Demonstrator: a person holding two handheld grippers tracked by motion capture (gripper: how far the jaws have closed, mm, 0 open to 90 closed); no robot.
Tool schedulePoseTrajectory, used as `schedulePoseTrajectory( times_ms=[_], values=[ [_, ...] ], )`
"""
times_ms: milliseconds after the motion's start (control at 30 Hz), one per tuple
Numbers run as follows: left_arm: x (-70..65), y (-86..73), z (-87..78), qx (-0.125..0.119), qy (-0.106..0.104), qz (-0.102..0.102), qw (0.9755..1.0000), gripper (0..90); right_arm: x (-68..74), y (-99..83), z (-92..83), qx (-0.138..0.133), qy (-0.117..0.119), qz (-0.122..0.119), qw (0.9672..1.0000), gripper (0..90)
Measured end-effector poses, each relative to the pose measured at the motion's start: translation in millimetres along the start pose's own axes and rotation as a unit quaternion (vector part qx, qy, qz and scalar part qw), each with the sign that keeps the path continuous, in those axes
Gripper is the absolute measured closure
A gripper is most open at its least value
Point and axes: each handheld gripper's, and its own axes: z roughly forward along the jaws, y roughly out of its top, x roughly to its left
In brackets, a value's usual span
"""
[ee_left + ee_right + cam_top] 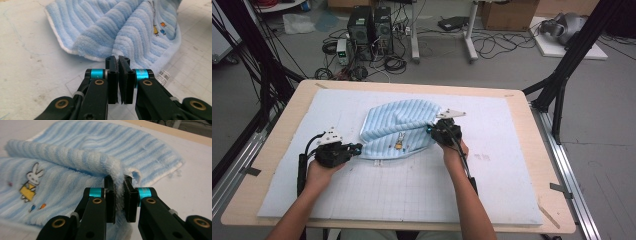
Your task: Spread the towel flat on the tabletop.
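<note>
Light blue towel (399,131) with paler stripes and a white edge, lying crumpled near the middle of the surface (362,195). Folded over on itself, one rolled fold (75,161) raised across the top. Printed with a small rabbit in a yellow dress (31,183) and tiny coloured shapes beside it. White barcode label (163,75) sticking out from the hem. One edge pinched at the right, another corner (82,48) resting flat on the surface at the left.
</note>
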Motion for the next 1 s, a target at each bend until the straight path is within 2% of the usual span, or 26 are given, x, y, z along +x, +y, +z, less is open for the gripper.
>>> schedulePoseTrajectory(
  times_ms=[67, 200, 333, 400, 500, 600, 733, 833, 933, 1000],
  values=[
    [-0.1, 0.0, 0.7, 0.001, 0.004, 0.003, 1.0000, 85.8, 1.8, 6.6, 11.8, 0.013, -0.020, -0.015, 0.9996, 82.4],
    [0.4, -0.3, 1.1, 0.001, 0.007, 0.002, 1.0000, 85.8, 4.3, 16.7, 30.6, 0.020, -0.040, -0.035, 0.9984, 82.4],
    [-1.4, -1.1, 4.2, 0.008, 0.005, 0.005, 0.9999, 85.8, 3.0, 18.0, 44.6, 0.030, -0.050, -0.033, 0.9977, 81.8],
    [-2.2, -1.7, 5.0, 0.010, 0.003, 0.005, 0.9999, 85.7, 3.0, 16.0, 47.2, 0.032, -0.051, -0.024, 0.9979, 71.2],
    [-1.4, -2.3, 4.3, 0.008, 0.002, 0.001, 1.0000, 85.6, 0.9, 16.9, 38.3, 0.015, -0.038, 0.008, 0.9991, 48.7],
    [-0.6, -2.7, 3.3, 0.007, -0.001, -0.003, 1.0000, 85.6, -1.3, 15.8, 16.0, -0.022, -0.027, 0.018, 0.9992, 46.4],
    [-1.9, -3.0, 3.0, 0.006, -0.002, -0.003, 1.0000, 85.3, -5.0, 2.3, -11.6, -0.030, -0.030, 0.002, 0.9991, 48.6],
    [-2.5, -3.1, 3.3, 0.005, -0.002, -0.003, 1.0000, 85.2, -8.3, -13.9, -23.3, -0.015, -0.006, 0.010, 0.9998, 54.6],
    [-2.8, -3.2, 3.3, 0.004, -0.003, -0.006, 1.0000, 84.8, -7.7, -25.0, -19.7, 0.028, 0.034, 0.024, 0.9987, 55.1],
    [-2.7, -3.1, 2.9, 0.003, -0.004, -0.008, 1.0000, 84.8, -2.8, -25.7, -13.6, 0.036, 0.047, 0.023, 0.9980, 54.6]
  ],
)
